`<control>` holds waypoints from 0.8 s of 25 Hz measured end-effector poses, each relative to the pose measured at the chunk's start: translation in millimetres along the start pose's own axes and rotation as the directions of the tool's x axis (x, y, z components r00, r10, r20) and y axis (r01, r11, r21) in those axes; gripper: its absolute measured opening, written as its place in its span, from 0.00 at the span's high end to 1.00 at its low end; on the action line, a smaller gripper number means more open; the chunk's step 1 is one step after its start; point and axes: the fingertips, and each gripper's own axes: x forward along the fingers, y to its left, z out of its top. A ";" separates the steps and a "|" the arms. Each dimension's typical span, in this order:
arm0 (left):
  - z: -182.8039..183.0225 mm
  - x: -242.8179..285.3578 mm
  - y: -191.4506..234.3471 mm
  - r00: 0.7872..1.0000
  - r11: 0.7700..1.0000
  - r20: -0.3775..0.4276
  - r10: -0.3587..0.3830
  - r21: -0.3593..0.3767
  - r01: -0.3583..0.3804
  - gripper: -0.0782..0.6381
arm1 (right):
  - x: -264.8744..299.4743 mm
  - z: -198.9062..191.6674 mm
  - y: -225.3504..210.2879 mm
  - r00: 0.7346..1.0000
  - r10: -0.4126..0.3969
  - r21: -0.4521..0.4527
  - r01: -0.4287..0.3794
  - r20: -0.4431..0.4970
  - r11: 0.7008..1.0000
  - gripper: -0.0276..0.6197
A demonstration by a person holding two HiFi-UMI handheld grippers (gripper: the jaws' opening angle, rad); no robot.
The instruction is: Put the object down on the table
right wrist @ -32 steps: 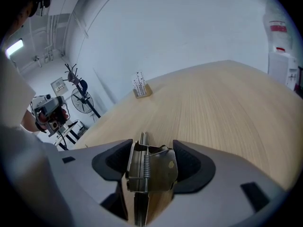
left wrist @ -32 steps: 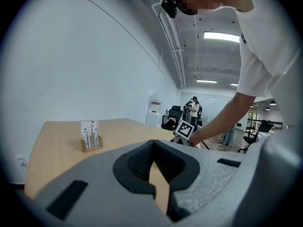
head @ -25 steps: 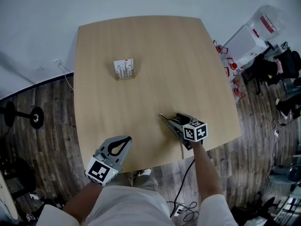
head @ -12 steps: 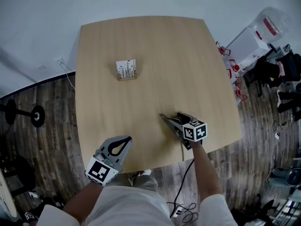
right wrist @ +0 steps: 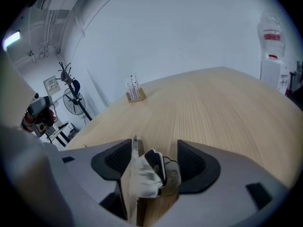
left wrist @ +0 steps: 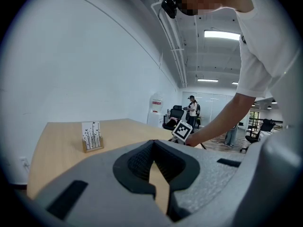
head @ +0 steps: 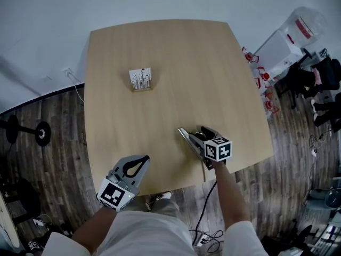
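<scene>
Your right gripper (right wrist: 154, 167) pinches a thin flat object (right wrist: 141, 174) by the table's (head: 160, 52) near edge; release it tilted and it may slide off.

Table (head: 176, 63) pale wood grain; card (head: 140, 78) white, black print, maybe stems.

Head view, clock read from the table (head: 176, 52) centre, 12 away from the person.
- Card stand (head: 141, 79) on the table at 10 o'clock, well apart from both grippers.
- Right gripper (head: 193, 134) at 5 o'clock, low over the table inside its near edge; object (right wrist: 147, 174) between its jaws.
- Left gripper (head: 139, 160) at 7 o'clock, over the near edge.
- Seen from the right gripper, the stand lies ahead at 11 o'clock.
</scene>
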 end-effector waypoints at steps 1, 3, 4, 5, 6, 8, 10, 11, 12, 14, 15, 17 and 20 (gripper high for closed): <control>0.5 0.1 -1.3 1.000 1.000 0.001 -0.001 0.001 0.001 0.88 | -1.6 1.4 -0.3 1.000 -0.003 -0.001 0.003 0.006 1.000 0.53; 1.4 0.4 -4.3 1.000 1.000 0.004 -0.003 0.003 0.003 0.88 | -5.5 4.0 -1.7 1.000 -0.010 0.002 0.010 0.020 1.000 0.53; 1.8 0.4 -5.8 1.000 1.000 0.004 -0.003 0.003 0.003 0.88 | -7.6 5.1 -2.1 1.000 -0.013 0.005 0.013 0.026 1.000 0.53; 2.6 0.3 -7.3 1.000 1.000 0.006 -0.004 0.004 0.004 0.88 | -9.8 5.7 -2.1 0.999 -0.015 0.006 0.015 0.030 1.000 0.53; 3.5 0.1 -8.8 1.000 1.000 0.008 -0.006 0.006 0.006 0.88 | -11.9 5.8 -1.8 0.999 -0.016 0.007 0.016 0.033 1.000 0.53; 5.1 -0.2 -12.0 1.000 1.000 0.012 -0.009 0.012 0.009 0.88 | -15.6 4.6 -1.1 0.999 -0.018 0.008 0.017 0.035 1.000 0.53; 5.5 -0.4 -15.3 1.000 1.000 0.010 -0.012 0.012 0.012 0.88 | -19.5 2.8 -1.3 0.999 -0.027 0.019 0.026 0.043 0.999 0.53; 5.9 -0.7 -16.8 1.000 1.000 0.010 -0.013 0.011 0.013 0.88 | -21.6 2.0 -1.1 0.998 -0.034 0.033 0.032 0.052 0.999 0.53; 6.8 -1.0 -18.1 1.000 1.000 0.013 -0.014 0.013 0.013 0.88 | -23.8 0.9 -0.1 0.997 -0.040 0.049 0.037 0.063 0.998 0.53; 9.6 -1.4 -21.6 1.000 1.000 0.020 -0.017 0.022 0.017 0.88 | -28.7 -2.9 3.9 0.996 -0.050 0.074 0.045 0.079 0.996 0.53; 11.1 -1.6 -23.8 0.999 1.000 0.025 -0.019 0.025 0.019 0.88 | -31.7 -5.9 6.0 0.995 -0.056 0.077 0.049 0.081 0.996 0.53; 13.8 -2.6 -28.3 0.999 0.999 0.033 -0.022 0.029 0.021 0.88 | -39.4 -11.6 9.9 0.994 -0.067 0.075 0.060 0.084 0.995 0.53; 16.3 -5.4 -35.1 0.999 1.000 0.032 -0.021 0.020 0.021 0.88 | -55.7 -16.7 14.8 0.992 -0.078 0.074 0.070 0.102 0.995 0.54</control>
